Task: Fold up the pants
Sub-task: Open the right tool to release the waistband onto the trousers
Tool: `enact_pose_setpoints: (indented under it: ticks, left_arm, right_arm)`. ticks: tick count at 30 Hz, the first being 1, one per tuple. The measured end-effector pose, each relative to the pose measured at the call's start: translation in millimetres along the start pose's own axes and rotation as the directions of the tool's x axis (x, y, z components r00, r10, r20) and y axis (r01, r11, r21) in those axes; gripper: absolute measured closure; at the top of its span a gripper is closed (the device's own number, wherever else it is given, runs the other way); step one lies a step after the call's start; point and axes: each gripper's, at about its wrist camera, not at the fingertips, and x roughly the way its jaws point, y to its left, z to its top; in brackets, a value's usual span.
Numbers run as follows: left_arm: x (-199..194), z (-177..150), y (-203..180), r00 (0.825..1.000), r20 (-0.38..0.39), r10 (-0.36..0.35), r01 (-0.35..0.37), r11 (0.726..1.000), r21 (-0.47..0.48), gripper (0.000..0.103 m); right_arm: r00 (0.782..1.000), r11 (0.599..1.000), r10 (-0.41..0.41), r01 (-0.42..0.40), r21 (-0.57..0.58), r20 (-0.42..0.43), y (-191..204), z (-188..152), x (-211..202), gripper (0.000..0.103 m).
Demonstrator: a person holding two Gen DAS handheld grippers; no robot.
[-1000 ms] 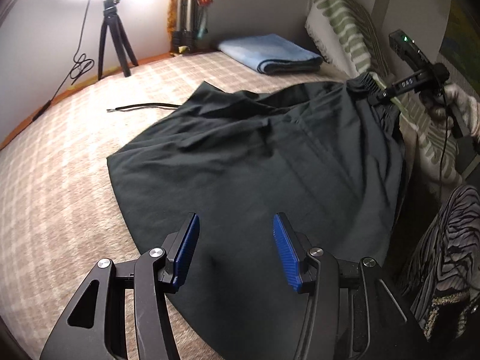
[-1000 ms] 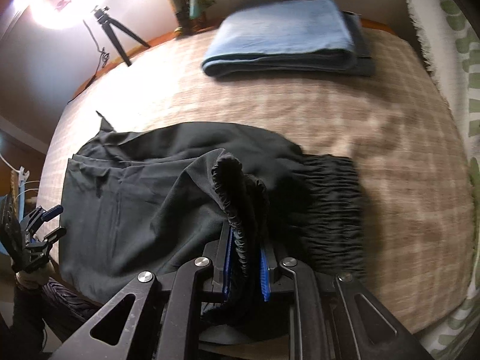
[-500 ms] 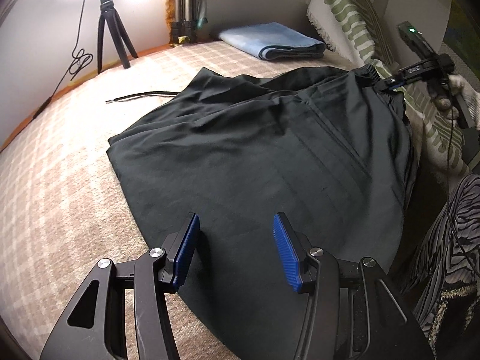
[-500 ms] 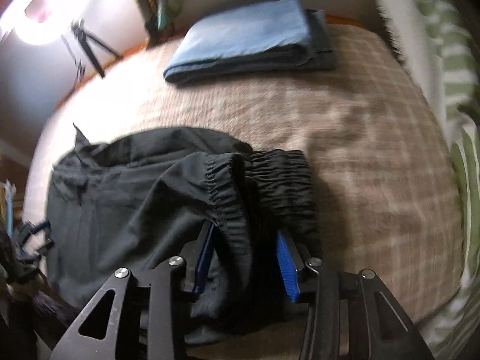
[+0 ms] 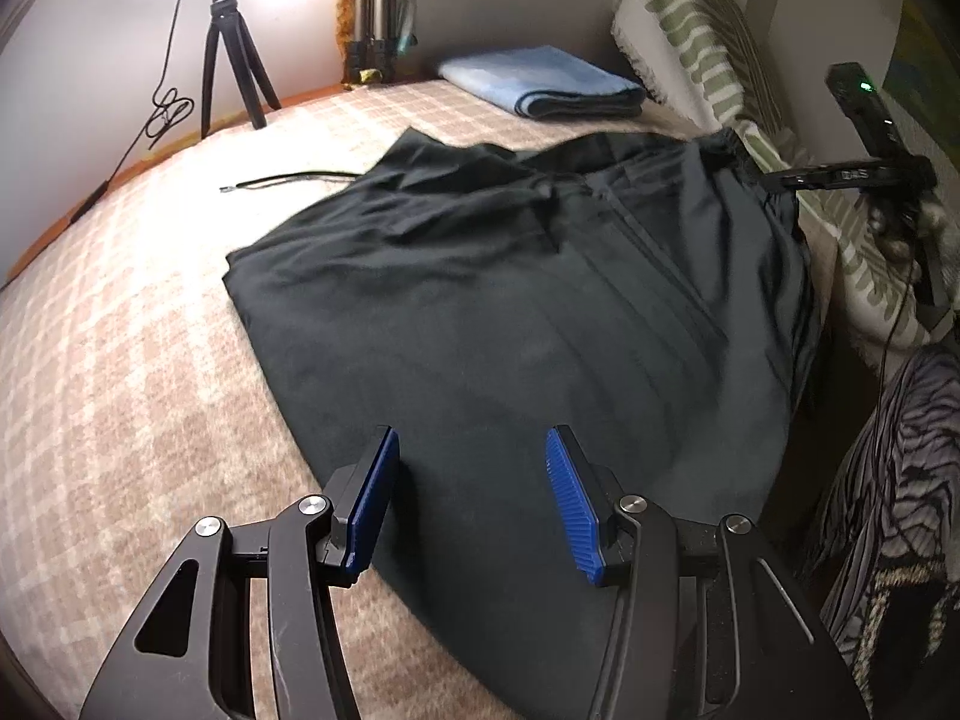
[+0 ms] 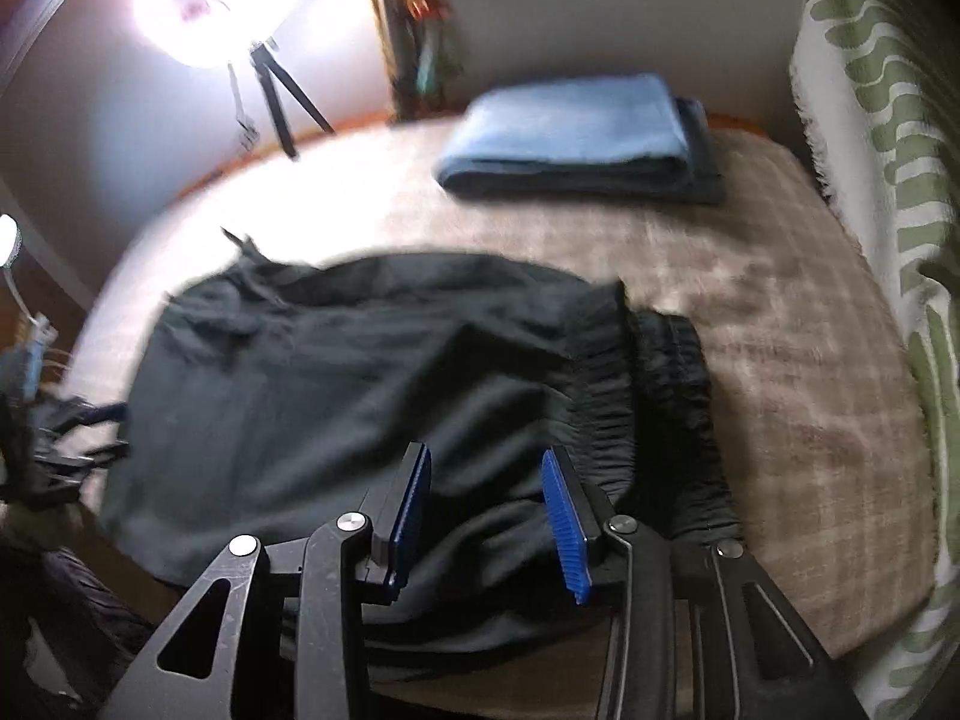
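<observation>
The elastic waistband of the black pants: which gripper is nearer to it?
Right. The right gripper hovers beside the waistband; the left gripper is over the opposite end.

Black pants lie spread across the plaid bed cover, filling mid-frame. The left gripper hangs parted over their near edge. A folded blue towel sits top centre.

Home bedroom, rigged for filming: checked bedspread, patterned pillow, folded blue blanket, ring light on tripod.
</observation>
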Motion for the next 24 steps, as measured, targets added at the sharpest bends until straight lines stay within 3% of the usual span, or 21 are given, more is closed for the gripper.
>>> enact_pose_setpoints:
  ticks: [4,10,13,18,24]
  left_arm:
    - [-0.9,-10.7,2.5,1.0,-0.02,0.022,-0.022,1.0,-0.004,0.053]
    - [-23.3,-19.2,7.9,0.999,0.013,0.034,-0.034,0.997,-0.069,0.053]
    - [-29.0,-23.6,8.7,1.0,0.016,0.025,-0.023,0.994,-0.107,0.053]
    - [-28.6,-33.1,14.1,1.0,0.0,0.0,0.0,0.98,-0.199,0.053]
    - [-21.3,-50.2,14.3,0.999,-0.013,-0.036,0.031,0.952,-0.305,0.053]
  right_arm:
    - [0.993,0.994,-0.104,0.105,0.018,-0.06,-22.7,-10.7,20.7,0.059]
    - [0.998,0.994,-0.063,0.064,0.09,-0.009,-29.1,-11.9,5.0,0.055]
    - [0.998,0.998,-0.046,0.044,0.053,0.043,-4.7,-4.9,-12.0,0.053]
    - [0.992,0.996,0.076,-0.071,-0.055,0.096,61.4,17.3,-29.5,0.05]
    - [0.975,0.961,0.212,-0.196,-0.196,0.064,153.1,38.3,-24.6,0.047]
